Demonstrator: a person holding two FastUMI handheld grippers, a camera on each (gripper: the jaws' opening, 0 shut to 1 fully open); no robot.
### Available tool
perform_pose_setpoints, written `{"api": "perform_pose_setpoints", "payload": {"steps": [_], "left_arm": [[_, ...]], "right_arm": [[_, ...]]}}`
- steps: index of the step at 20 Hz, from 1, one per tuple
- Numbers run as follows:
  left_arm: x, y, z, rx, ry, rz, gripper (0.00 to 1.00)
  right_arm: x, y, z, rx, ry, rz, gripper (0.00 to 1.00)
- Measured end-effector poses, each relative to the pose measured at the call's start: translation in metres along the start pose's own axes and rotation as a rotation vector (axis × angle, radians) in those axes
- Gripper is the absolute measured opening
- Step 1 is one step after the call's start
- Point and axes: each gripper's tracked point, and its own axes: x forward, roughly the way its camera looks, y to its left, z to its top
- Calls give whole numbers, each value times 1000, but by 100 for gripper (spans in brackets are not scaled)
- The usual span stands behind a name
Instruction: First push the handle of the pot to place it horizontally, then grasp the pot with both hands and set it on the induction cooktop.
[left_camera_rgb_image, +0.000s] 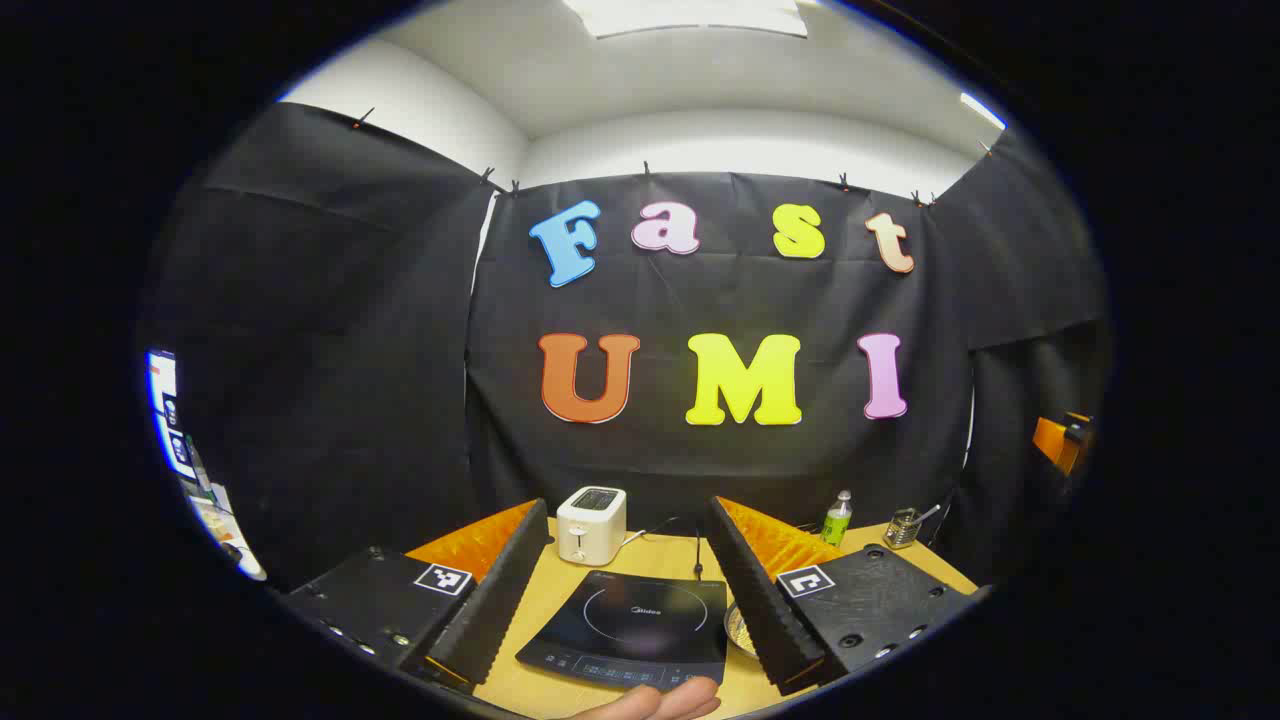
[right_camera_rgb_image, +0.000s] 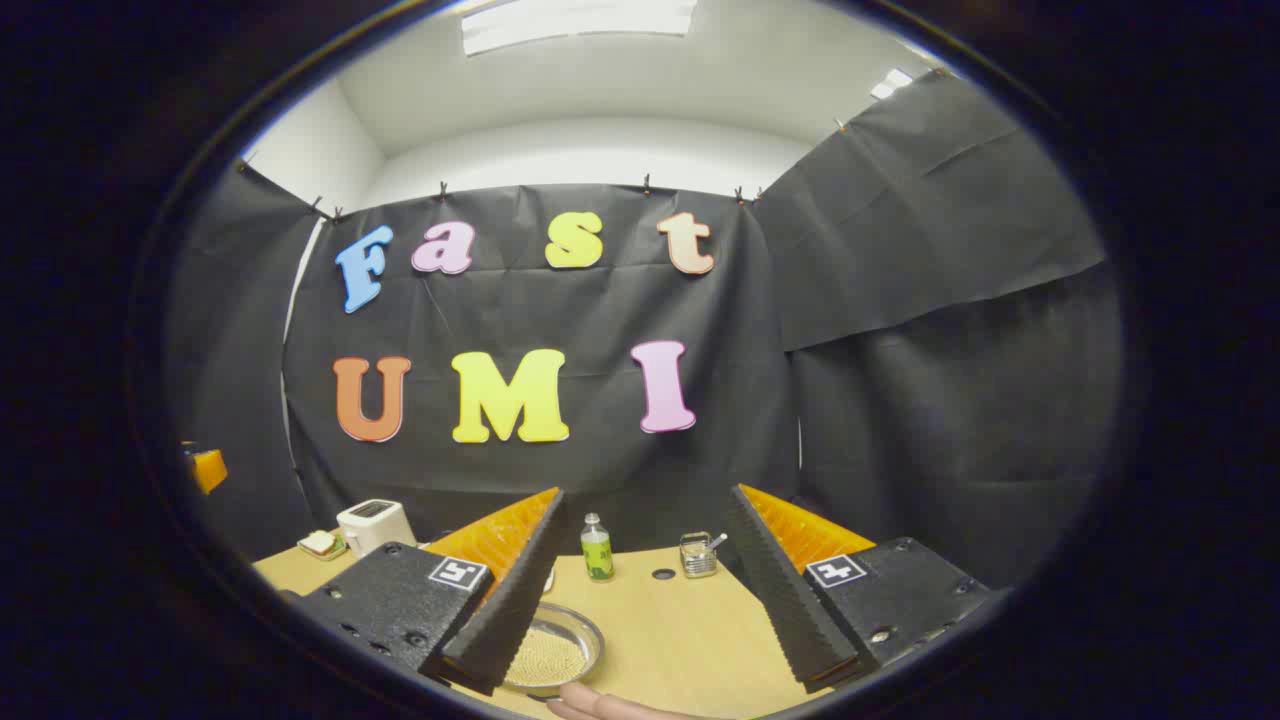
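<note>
The black induction cooktop (left_camera_rgb_image: 640, 625) lies flat on the wooden table, framed between the fingers of my left gripper (left_camera_rgb_image: 628, 508), which is open and holds nothing. A sliver of the round metal pot (left_camera_rgb_image: 738, 630) peeks out beside the cooktop's right edge, behind my right-hand finger. In the right gripper view the pot (right_camera_rgb_image: 552, 655) is a shallow silver pan with pale grains inside, partly covered by the left-hand finger; its handle is hidden. My right gripper (right_camera_rgb_image: 648, 495) is open above the table, with the pot low on its left.
A white toaster (left_camera_rgb_image: 591, 524) stands behind the cooktop, its cord trailing right. A green bottle (right_camera_rgb_image: 597, 549) and a small metal holder (right_camera_rgb_image: 698, 555) stand near the back wall. A hand (left_camera_rgb_image: 660, 702) shows at the bottom edge. A small plate of food (right_camera_rgb_image: 321, 544) lies by the toaster (right_camera_rgb_image: 375, 524).
</note>
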Motion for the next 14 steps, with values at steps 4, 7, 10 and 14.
{"api": "perform_pose_setpoints", "payload": {"steps": [4,7,10,14], "left_arm": [[0,-16,-3,0,12,-31,95],[0,-21,-6,4,22,-45,95],[0,-23,-11,16,33,-52,95],[0,-28,-13,11,38,-62,95]], "right_arm": [[-1,0,3,-4,-6,1,96],[-2,-2,0,-2,4,0,96],[1,-5,-3,-7,12,0,96],[3,-8,-5,-5,13,-4,96]]}}
